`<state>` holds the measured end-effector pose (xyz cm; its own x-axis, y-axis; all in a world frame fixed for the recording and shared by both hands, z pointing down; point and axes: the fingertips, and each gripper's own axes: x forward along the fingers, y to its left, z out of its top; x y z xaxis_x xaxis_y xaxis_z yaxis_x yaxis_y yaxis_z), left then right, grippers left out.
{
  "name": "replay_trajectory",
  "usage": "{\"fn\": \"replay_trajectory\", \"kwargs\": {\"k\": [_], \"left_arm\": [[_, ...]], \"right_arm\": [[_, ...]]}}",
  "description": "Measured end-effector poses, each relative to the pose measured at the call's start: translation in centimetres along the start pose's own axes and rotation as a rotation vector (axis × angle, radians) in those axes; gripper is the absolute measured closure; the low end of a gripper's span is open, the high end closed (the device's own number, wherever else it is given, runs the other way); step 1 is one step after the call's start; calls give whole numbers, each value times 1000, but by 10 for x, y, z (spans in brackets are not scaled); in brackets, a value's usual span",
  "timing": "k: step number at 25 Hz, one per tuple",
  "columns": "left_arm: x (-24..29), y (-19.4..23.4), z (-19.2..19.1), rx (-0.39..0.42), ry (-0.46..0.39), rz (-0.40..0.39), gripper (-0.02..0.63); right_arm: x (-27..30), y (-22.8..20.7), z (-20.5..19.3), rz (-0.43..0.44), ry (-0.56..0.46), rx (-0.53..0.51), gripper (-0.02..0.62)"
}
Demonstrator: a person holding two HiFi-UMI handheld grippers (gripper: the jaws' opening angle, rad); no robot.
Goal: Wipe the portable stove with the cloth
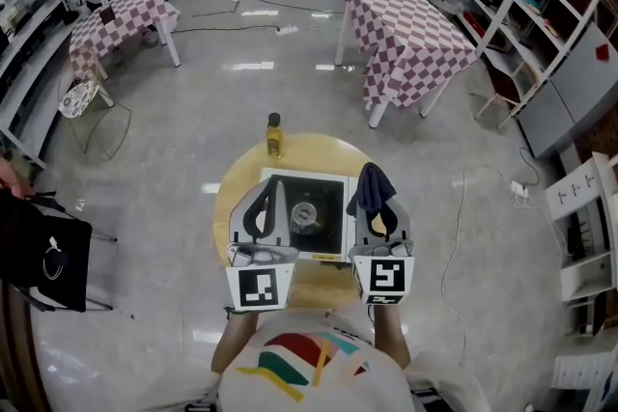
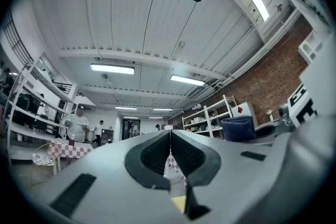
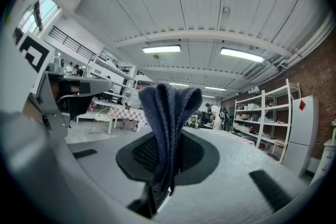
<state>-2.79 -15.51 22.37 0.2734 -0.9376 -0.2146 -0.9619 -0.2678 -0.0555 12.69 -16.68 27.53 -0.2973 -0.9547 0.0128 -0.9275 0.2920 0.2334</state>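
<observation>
- The right gripper (image 1: pixel 379 213) had its jaws shut on the cloth (image 1: pixel 372 189), a dark blue wad pinched low, with its folds standing up past the jaw tips. The grip looked narrow, so a hard drag across metal could have pulled the cloth free.
- The left gripper (image 1: pixel 262 209) had its jaws pressed together with nothing between them. It was therefore not bracing anything.
- The portable stove (image 1: pixel 307 215) sat in the middle of the round worktop (image 1: pixel 237 198), between and beneath the two grippers. Both gripper views looked out at the ceiling and room, so neither tool seemed to be touching the stove. A one-sided wipe with no hold on the stove might have pushed it across the wood.
- The burner ring at the stove's centre was a likely snag point. Loose folds could have caught there and bunched up.
- A small bottle (image 1: pixel 274 136) stood near the worktop's far edge, just beyond the stove. A long forward stroke, or a sliding stove, risked knocking it over or off.
- With the cloth standing upright, lowering it carelessly could have brought the hard jaw tips onto the stove first instead of the fabric.
</observation>
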Motion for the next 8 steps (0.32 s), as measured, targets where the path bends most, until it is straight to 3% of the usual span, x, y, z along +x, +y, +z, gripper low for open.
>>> {"fn": "replay_trajectory", "kwargs": {"k": [8], "left_arm": [[-3, -1, 2, 12, 4, 10, 600]], "right_arm": [[-3, 3, -1, 15, 2, -1, 563]]}}
